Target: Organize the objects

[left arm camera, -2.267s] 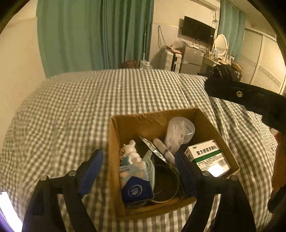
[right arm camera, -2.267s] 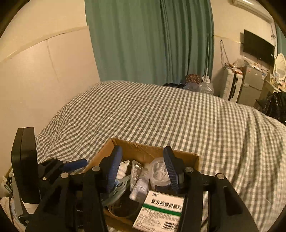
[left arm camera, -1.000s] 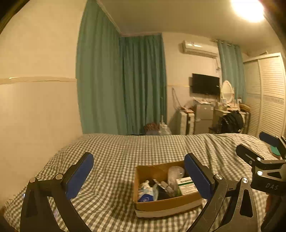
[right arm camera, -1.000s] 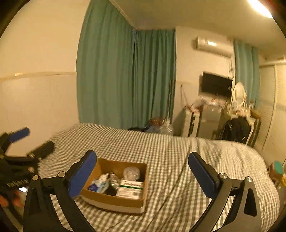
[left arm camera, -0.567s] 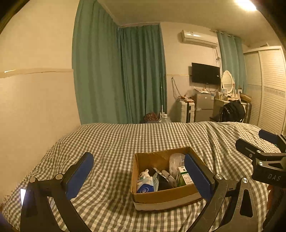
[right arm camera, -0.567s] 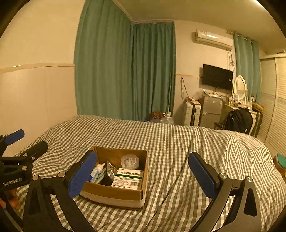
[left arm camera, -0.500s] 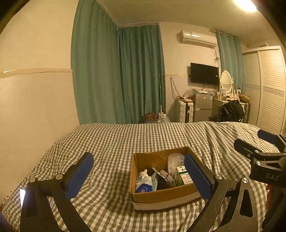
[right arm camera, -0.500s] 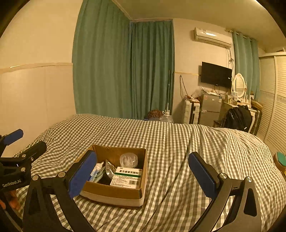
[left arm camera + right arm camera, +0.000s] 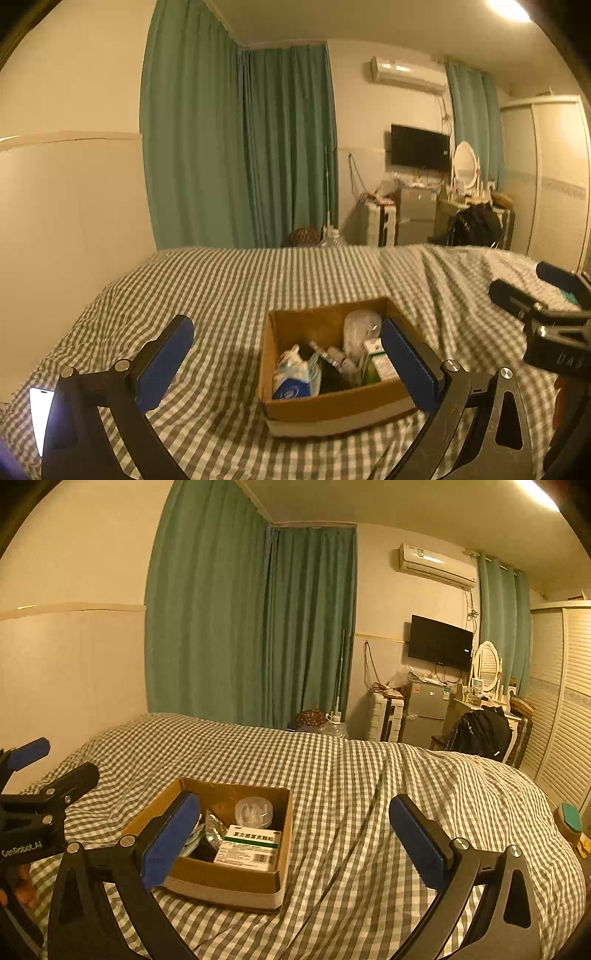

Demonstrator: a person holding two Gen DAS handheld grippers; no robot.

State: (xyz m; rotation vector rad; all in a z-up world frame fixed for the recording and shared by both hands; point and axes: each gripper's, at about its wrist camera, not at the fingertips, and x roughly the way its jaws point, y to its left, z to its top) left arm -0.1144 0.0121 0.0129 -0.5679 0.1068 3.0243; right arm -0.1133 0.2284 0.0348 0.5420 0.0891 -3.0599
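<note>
An open cardboard box sits on a green-checked bed. In it lie a white and green medicine box, a clear plastic cup, a blue tissue pack, a foil blister strip and other small items. My left gripper is open and empty, held back from the box's near side. My right gripper is open and empty, to the right of the box. Each gripper shows at the edge of the other's view.
The checked bedspread spreads wide around the box. A lit phone lies at the bed's left edge. Green curtains, a fridge, a TV and a dresser stand beyond the bed. A wardrobe stands on the right.
Both grippers pulled up and back from the box and opened wide; the box went from filling the views to sitting small on the bed. In the last half second little moved.
</note>
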